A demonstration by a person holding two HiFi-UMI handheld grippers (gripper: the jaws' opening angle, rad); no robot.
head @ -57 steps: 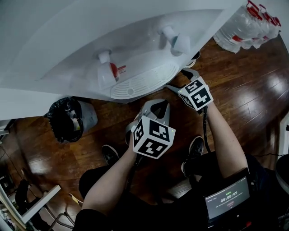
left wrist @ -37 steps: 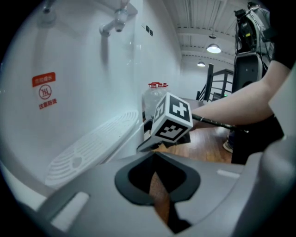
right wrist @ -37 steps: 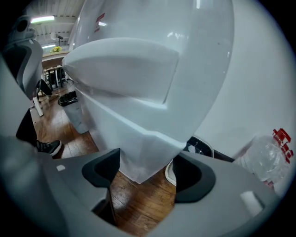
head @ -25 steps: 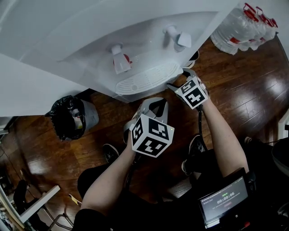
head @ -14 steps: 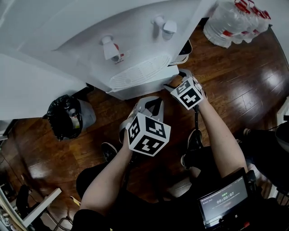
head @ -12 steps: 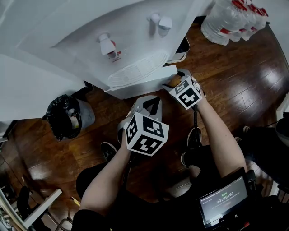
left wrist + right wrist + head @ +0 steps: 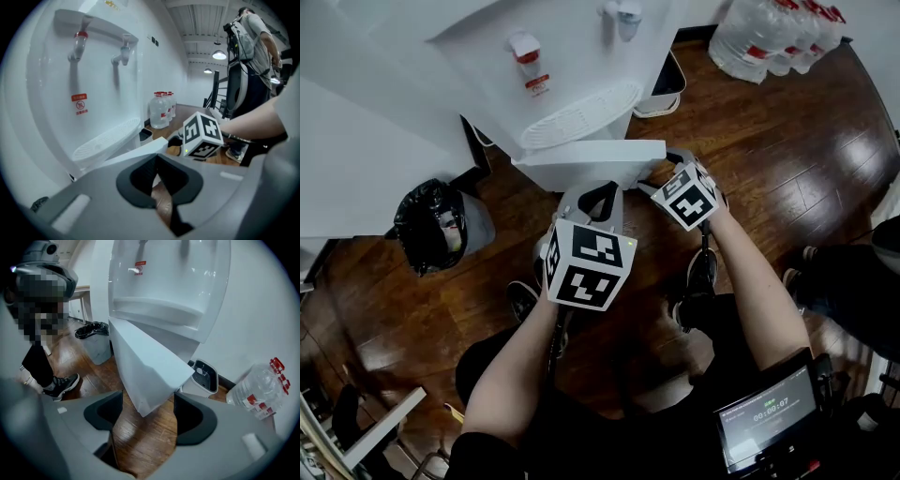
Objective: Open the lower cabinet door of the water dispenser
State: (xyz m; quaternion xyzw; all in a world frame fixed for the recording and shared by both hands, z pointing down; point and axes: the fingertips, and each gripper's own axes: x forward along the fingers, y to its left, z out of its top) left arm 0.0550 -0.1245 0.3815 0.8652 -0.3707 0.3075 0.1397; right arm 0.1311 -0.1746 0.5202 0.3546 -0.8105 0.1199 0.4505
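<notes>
The lower cabinet door (image 7: 140,362), a flat, smooth white panel with square corners, stands swung out from the foot of the water dispenser (image 7: 572,66), below its ribbed oval drip grille (image 7: 579,115). Its lower free corner hangs between the jaws of the right gripper (image 7: 147,416), which are spread wide with neither pad pressing on it. The left gripper (image 7: 157,169) is clenched on nothing, close to the door. The dispenser is glossy white plastic with a curved front and a red-capped tap (image 7: 525,45). It stands on a floor (image 7: 769,159) of dark, shiny wood planks against a white wall. A grey bin lined with a black bag (image 7: 441,230) sits on one side of it, and shrink-wrapped clear water bottles (image 7: 769,33) on the other.
</notes>
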